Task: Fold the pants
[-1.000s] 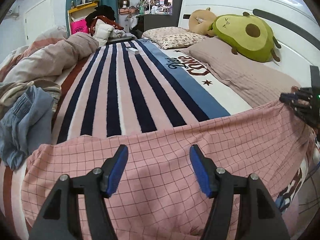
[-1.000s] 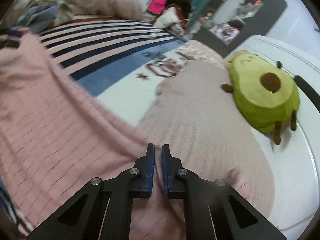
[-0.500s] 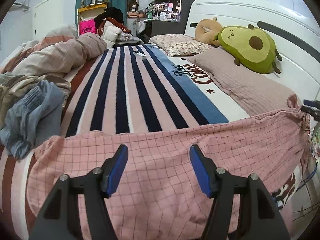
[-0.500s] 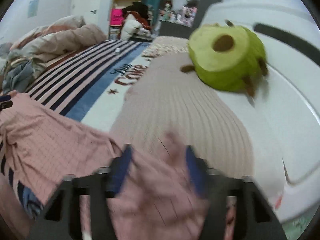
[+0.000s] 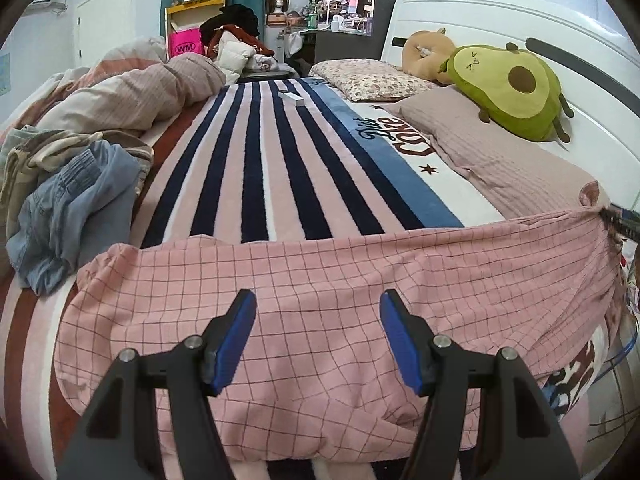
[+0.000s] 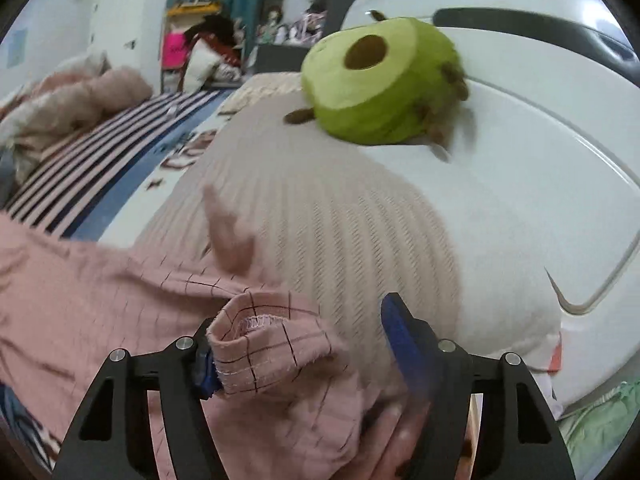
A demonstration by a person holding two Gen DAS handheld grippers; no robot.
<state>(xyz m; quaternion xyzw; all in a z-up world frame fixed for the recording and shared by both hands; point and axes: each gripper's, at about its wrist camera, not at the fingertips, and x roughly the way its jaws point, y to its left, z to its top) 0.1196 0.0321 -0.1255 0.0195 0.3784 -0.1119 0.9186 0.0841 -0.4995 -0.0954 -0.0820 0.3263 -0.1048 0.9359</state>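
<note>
The pink checked pants (image 5: 340, 292) lie spread across the near end of the bed. My left gripper (image 5: 318, 340) is open and empty just above their middle. In the right wrist view my right gripper (image 6: 304, 344) is open; the hem end of the pants (image 6: 264, 344) lies loose between its fingers and drapes over the left finger. In the left wrist view the right gripper (image 5: 622, 222) shows at the far right edge, at the end of the pants.
A striped blanket (image 5: 256, 160) covers the bed. A mauve pillow (image 5: 492, 156) and an avocado plush (image 5: 516, 84) lie by the white headboard (image 5: 580, 32). A heap of clothes (image 5: 68, 196) and a rumpled duvet (image 5: 132, 92) lie at the left.
My right gripper has opened and let go of the pants end, which dropped onto the bed by the pillow. The left gripper stays open over the pants and has drawn back slightly.
</note>
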